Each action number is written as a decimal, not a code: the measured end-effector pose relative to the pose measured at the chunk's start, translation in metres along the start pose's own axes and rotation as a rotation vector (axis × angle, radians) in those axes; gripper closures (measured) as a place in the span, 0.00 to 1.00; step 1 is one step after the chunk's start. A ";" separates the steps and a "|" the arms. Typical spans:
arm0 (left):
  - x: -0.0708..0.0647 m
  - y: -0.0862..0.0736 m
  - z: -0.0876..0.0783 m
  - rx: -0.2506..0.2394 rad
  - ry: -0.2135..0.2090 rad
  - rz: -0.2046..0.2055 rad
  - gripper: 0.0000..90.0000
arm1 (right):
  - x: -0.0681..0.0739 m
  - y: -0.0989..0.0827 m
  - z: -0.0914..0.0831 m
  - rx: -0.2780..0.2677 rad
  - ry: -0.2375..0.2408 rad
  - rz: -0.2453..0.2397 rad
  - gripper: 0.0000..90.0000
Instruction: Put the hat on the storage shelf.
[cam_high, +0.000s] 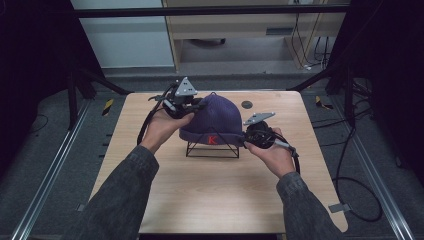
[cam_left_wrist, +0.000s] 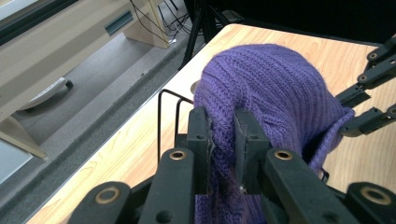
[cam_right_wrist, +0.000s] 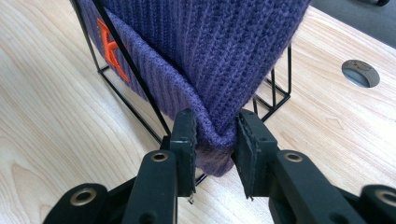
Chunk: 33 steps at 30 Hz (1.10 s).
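Observation:
A purple knit beanie (cam_high: 216, 119) with an orange letter K (cam_right_wrist: 111, 49) on its folded brim sits over a black wire stand (cam_high: 212, 149) in the middle of the table. My left gripper (cam_high: 186, 106) is at the hat's left side, shut on a fold of the knit (cam_left_wrist: 223, 135). My right gripper (cam_high: 252, 136) is at the hat's right lower corner, its jaws closed on the brim edge (cam_right_wrist: 214, 140). In the left gripper view the right gripper's black fingers (cam_left_wrist: 369, 105) show at the hat's far side.
The wooden table (cam_high: 215, 200) has a round grommet hole (cam_high: 246, 104) behind the hat. Black frame legs and cables stand around the table. The near half of the tabletop lies between the person's forearms.

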<state>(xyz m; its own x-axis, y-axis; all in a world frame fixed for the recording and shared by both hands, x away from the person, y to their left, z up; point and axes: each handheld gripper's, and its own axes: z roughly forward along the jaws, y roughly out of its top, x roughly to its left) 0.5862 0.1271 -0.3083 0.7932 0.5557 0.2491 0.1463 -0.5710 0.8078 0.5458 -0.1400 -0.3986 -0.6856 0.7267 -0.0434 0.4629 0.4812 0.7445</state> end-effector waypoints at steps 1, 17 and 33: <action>0.000 -0.002 0.000 0.000 -0.001 -0.007 0.87 | 0.000 -0.001 0.001 0.006 -0.002 -0.004 0.78; -0.006 -0.021 0.005 0.033 -0.018 0.001 0.87 | -0.002 -0.012 0.019 0.053 -0.005 0.020 0.76; -0.011 -0.034 0.010 0.047 -0.022 -0.013 0.87 | 0.002 -0.018 0.026 0.073 0.007 0.037 0.76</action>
<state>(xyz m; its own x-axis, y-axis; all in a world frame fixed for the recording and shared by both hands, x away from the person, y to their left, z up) 0.5783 0.1346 -0.3440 0.8039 0.5500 0.2263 0.1838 -0.5917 0.7850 0.5511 -0.1346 -0.4298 -0.6709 0.7415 -0.0121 0.5277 0.4888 0.6947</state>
